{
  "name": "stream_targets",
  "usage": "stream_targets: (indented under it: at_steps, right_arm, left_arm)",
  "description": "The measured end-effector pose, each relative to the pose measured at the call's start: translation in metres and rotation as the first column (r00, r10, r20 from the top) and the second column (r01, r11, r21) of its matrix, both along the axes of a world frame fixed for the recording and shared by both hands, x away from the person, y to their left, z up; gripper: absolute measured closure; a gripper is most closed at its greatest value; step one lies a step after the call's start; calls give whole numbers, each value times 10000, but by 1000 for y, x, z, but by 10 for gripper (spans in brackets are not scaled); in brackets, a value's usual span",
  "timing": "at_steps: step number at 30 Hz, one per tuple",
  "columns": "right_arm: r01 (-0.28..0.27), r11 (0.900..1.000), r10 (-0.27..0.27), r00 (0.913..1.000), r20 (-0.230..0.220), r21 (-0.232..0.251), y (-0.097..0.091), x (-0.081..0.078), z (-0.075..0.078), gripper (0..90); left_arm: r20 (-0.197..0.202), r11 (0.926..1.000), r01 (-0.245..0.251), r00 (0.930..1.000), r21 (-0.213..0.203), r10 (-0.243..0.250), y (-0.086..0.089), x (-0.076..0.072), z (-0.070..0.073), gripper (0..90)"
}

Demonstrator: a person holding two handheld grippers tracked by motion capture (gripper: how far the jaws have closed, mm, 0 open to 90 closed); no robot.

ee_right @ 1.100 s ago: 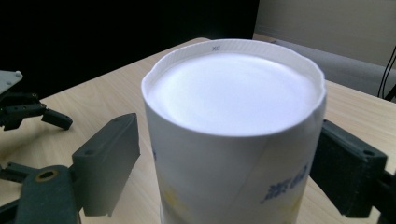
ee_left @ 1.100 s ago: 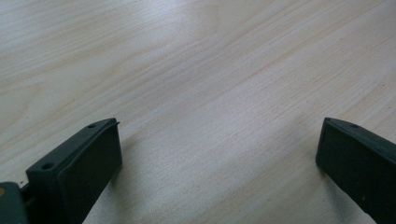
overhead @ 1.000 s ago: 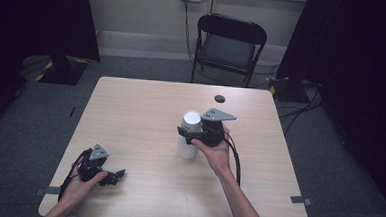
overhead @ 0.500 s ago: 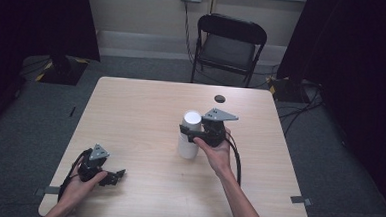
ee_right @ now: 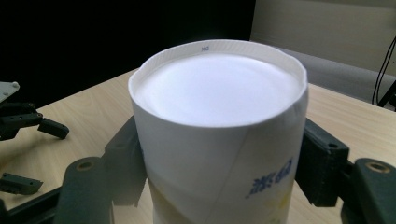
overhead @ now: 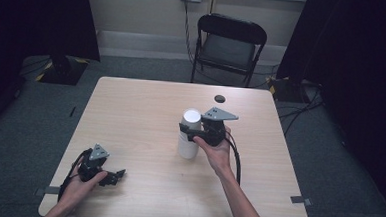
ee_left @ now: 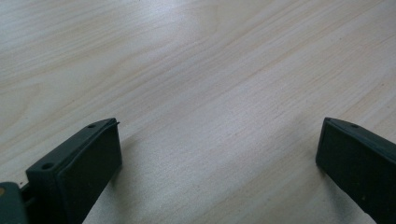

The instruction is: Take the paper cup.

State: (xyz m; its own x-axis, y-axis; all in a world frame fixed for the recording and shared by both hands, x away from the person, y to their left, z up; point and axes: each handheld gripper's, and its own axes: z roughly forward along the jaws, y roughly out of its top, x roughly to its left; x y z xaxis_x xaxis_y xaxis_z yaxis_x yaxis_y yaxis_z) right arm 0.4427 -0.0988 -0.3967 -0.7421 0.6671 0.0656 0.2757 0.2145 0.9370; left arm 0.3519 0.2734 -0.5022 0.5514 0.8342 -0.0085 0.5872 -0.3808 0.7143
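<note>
A white paper cup (overhead: 187, 148) with blue print stands on the wooden table (overhead: 141, 106), right of centre. In the right gripper view the cup (ee_right: 215, 88) shows a flat white top face. My right gripper (overhead: 188, 133) has just closed its jaws and is shut on the cup's upper part, with one black pad (ee_right: 123, 163) pressing on each side. Near the front left corner my left gripper (overhead: 112, 177) rests low over the table. It is open (ee_left: 217, 158), with bare wood between its pads.
A small dark round thing (overhead: 220, 98) lies near the table's far edge. A black folding chair (overhead: 229, 45) stands behind the table. Cables run over the grey floor at the right, and dark curtains hang on both sides.
The right gripper's jaws have drawn in against the cup. Both hands and the cup keep their places.
</note>
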Motion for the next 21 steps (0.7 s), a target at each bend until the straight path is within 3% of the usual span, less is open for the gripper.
stream_targets:
  at_steps: [21]
  right_arm:
    - [28,9988,-41,9997,242,497,-2,1,19,304]
  left_arm:
    - [2,10000,16,10000,-1,-16,0,0,0,0]
